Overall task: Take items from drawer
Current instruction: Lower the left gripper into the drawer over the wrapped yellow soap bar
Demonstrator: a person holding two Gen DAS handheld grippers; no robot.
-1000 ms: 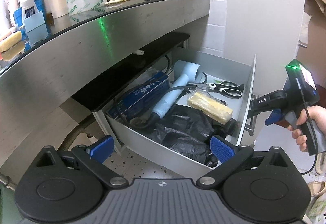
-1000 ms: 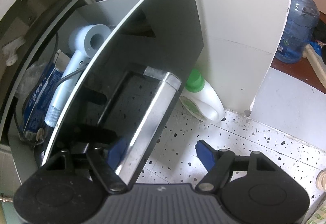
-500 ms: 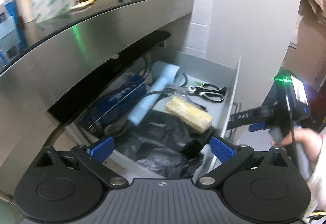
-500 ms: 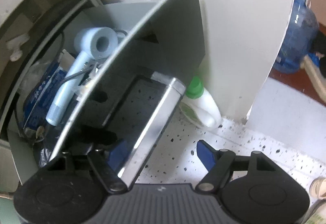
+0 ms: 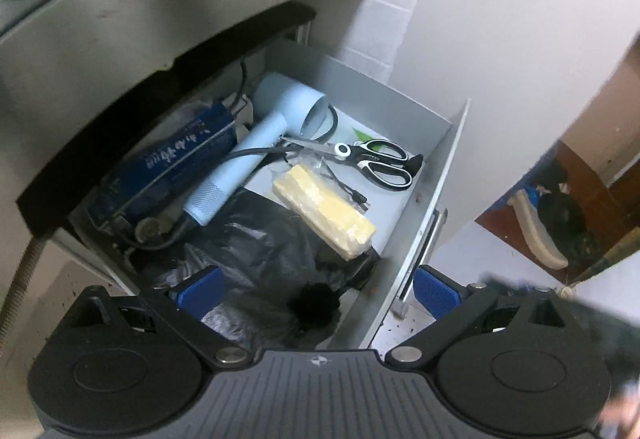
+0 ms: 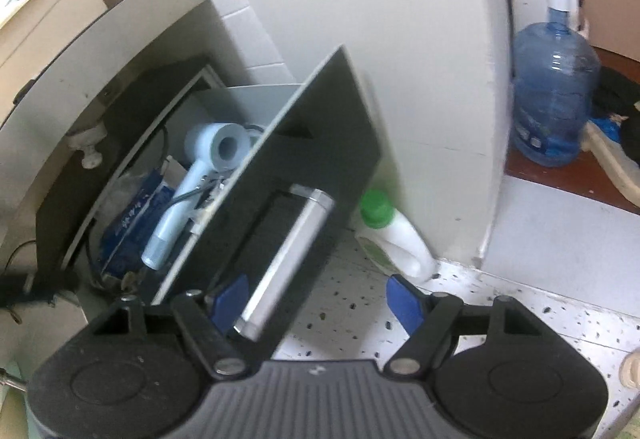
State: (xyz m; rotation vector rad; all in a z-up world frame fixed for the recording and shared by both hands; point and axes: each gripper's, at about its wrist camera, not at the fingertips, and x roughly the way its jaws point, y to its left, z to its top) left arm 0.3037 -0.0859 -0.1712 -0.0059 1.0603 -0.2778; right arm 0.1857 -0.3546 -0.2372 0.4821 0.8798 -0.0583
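- Drawer (image 5: 424,175): pulled out from under counter (image 5: 168,11), grey walls, front panel dark w/ metal bar handle (image 6: 286,263).
- Contents, left-wrist view: pale blue hair dryer (image 5: 256,147) lying diagonal, cord across it; dark blue box (image 5: 172,167) just beside it, toward counter side; scissors (image 5: 372,159) w/ black-white handles near drawer front; yellow sponge block (image 5: 324,211) in clear wrap next to scissors; black plastic bag (image 5: 260,259) crumpled at near end.
- Left gripper (image 5: 316,287): fingers spread wide, nothing between pads, above black bag; right-hand pad outside drawer front.
- Right gripper (image 6: 318,299): fingers spread, no pinch; left pad beside handle, contact w/ handle cannot tell; right pad over speckled floor (image 6: 520,319).
- Bkgd: white bottle w/ green cap (image 6: 394,235) on floor past drawer front; blue water jug (image 6: 554,95) far right.
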